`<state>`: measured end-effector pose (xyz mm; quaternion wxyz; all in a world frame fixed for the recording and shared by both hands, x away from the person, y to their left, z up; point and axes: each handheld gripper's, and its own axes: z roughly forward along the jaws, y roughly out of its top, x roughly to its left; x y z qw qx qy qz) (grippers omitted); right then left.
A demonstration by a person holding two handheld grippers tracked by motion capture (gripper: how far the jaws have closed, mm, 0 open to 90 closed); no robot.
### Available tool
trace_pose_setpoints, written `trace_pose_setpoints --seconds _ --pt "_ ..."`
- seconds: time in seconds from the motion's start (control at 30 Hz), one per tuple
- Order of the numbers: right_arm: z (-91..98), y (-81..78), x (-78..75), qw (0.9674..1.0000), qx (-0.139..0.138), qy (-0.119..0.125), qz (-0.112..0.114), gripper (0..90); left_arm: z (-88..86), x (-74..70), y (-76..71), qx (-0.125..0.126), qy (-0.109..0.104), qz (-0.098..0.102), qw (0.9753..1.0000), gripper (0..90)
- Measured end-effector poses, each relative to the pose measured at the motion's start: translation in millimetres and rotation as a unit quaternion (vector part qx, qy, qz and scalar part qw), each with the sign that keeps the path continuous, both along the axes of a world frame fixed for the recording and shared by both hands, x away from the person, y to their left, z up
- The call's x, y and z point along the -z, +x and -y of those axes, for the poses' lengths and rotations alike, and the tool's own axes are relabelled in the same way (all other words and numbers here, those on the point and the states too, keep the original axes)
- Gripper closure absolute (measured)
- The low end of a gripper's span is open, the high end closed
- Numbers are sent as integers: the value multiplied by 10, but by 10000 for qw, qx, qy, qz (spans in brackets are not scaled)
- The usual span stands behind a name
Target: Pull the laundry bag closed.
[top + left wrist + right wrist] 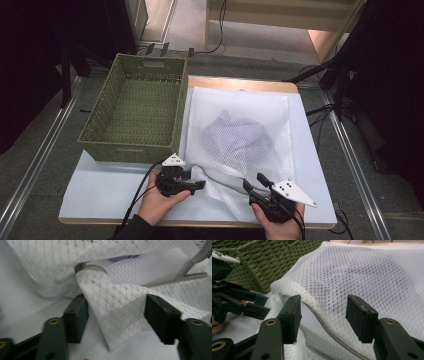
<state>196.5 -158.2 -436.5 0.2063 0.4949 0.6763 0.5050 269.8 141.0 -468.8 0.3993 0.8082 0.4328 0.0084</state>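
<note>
I work at a bench (100,185) with fingers in each hand. A white mesh bag (240,135) lies flat at centre with a dark garment (237,137) inside; a green basket (135,110) stands at ten o'clock. My left fingers (200,184) stand open around the bag's folded corner (117,315), not pinching it, near the zip pull (79,266). My right fingers (252,185), at five o'clock, are open over the zip (329,332), probably to steady the bag. No writing is readable.

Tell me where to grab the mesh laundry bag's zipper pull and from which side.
Grip the zipper pull at the small metal tab where the zipper track ends, near the mesh laundry bag's folded corner. Come from the near edge with the left gripper, probably: its open jaws already face it.
</note>
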Motion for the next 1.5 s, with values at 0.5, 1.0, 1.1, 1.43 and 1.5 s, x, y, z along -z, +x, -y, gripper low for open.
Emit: trace_pose_setpoints --seconds 0.5,1.0,1.1,1.43,1.5 --pt "-313 -75 55 9946 -1032 -15 -141 683 -459 -64 -335 843 557 -23 9949 892" --pt "-1237 188 313 9792 -1893 -242 -685 532 -727 -180 -109 250 405 187 9987 620" --pt "-1363 269 362 9805 -1796 -352 -721 498 -713 -146 -122 334 536 235 9977 721" --pt "-1580 253 485 9758 -1756 -1171 -564 789 -796 -126 -116 156 430 342 9984 870" --pt "-1560 273 483 9752 -1859 -968 -715 882 -787 -102 -119 155 400 344 9985 859"
